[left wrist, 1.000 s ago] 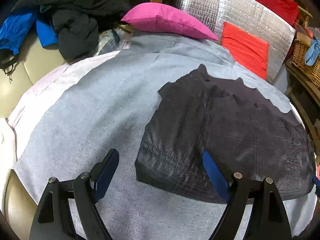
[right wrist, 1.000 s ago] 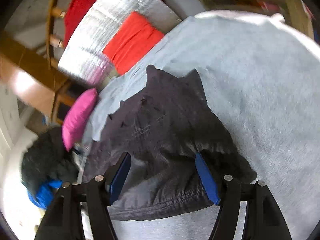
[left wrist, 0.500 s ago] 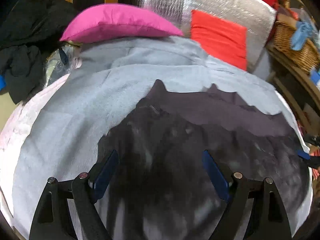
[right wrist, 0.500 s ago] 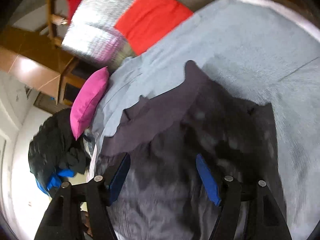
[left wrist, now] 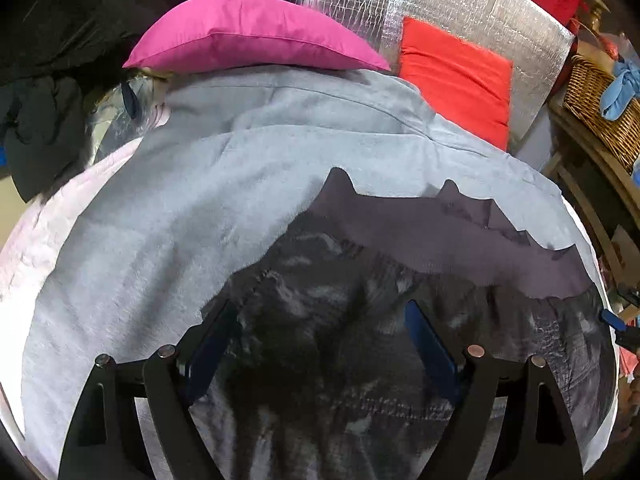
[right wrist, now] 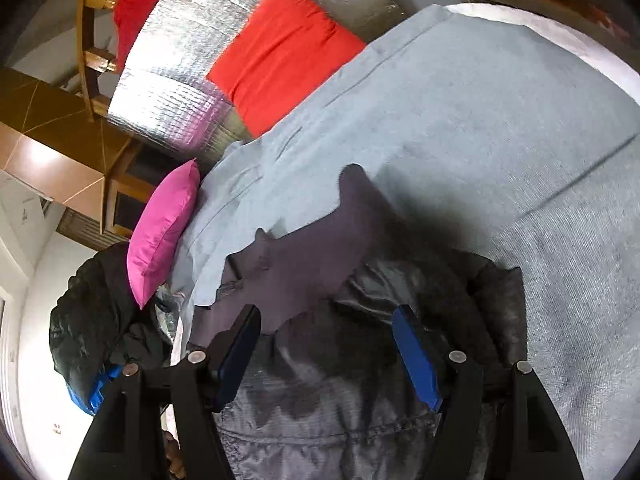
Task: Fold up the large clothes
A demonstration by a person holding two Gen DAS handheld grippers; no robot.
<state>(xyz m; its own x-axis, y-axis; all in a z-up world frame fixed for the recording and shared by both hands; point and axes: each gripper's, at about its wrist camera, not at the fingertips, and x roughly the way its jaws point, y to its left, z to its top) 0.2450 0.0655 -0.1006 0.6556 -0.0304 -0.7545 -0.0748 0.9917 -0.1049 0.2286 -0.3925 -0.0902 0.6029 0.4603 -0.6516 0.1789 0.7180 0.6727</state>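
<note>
1. Both sets of blue pads stand apart, gripping nothing: left gripper [left wrist: 320, 344] and right gripper [right wrist: 328, 352] have swung in over the dark quilted jacket [left wrist: 360, 320].
2. Jacket lies spread on the grey sheet [left wrist: 168, 240], below the pink pillow [left wrist: 248, 40].
3. Looks like they're lining up a fold grab.

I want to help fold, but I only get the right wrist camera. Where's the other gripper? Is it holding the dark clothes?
Observer: No. The left gripper is open over the dark garment, and nothing is pinched between its pads.
Operator: What's past the red cushion on that side? I can't see there.
Observer: A wicker basket stands there, with a light blue cloth lying on top of it.
</note>
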